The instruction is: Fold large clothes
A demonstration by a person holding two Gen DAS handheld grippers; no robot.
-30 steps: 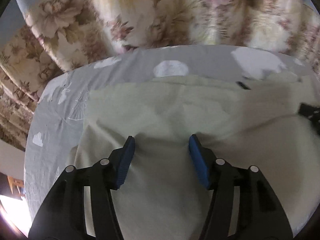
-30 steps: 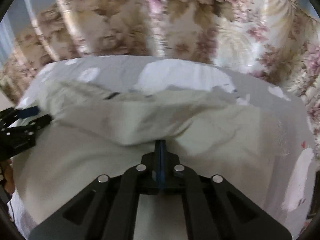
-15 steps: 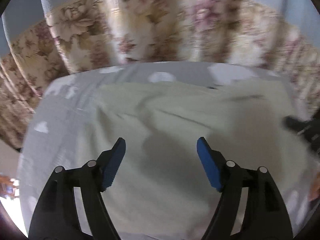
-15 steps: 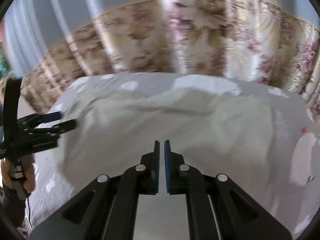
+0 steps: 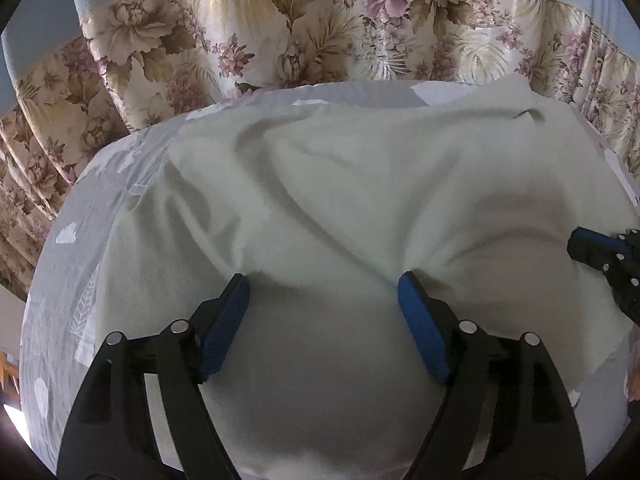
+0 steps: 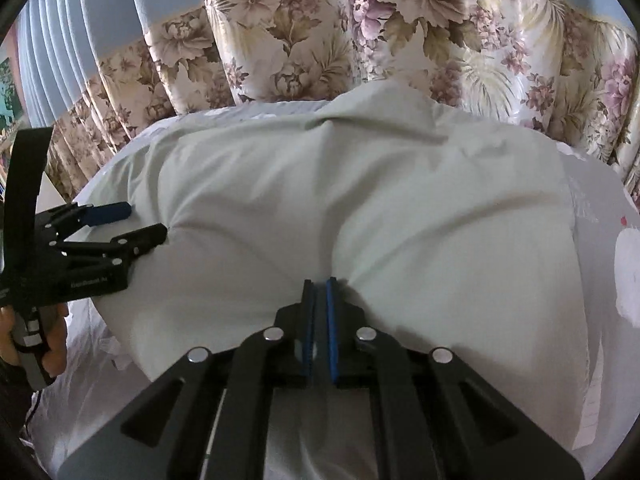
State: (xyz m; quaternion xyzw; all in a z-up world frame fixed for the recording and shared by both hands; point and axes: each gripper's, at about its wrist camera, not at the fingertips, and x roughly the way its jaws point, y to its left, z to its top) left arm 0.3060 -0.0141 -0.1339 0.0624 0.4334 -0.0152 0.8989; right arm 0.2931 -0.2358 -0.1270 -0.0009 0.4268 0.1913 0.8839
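Pale cream garment point(image 5: 360, 184) spread on the grey bedsheet point(image 5: 80, 232), both tongs at its near edge.

Garment: large, rumpled, long creases running toward the near side; it covers most of the sheet, which shows white cloud-like patches along the left and far margins. Left gripper point(image 5: 324, 308): jaws opening, now wide, blue pads point(image 5: 224, 320) resting on the cloth with a stretch of it lying flat between them, not pinched. Right gripper point(image 6: 319, 308): jaws drawn narrow, nearly together, a small ridge of garment gathered at the tips; looks pinched. From the right wrist view the left gripper sits at the garment's left edge, a hand point(image 6: 48, 344) on its handle. Beyond the garment's far edge hangs a floral curtain point(image 5: 320, 28), blue band above.
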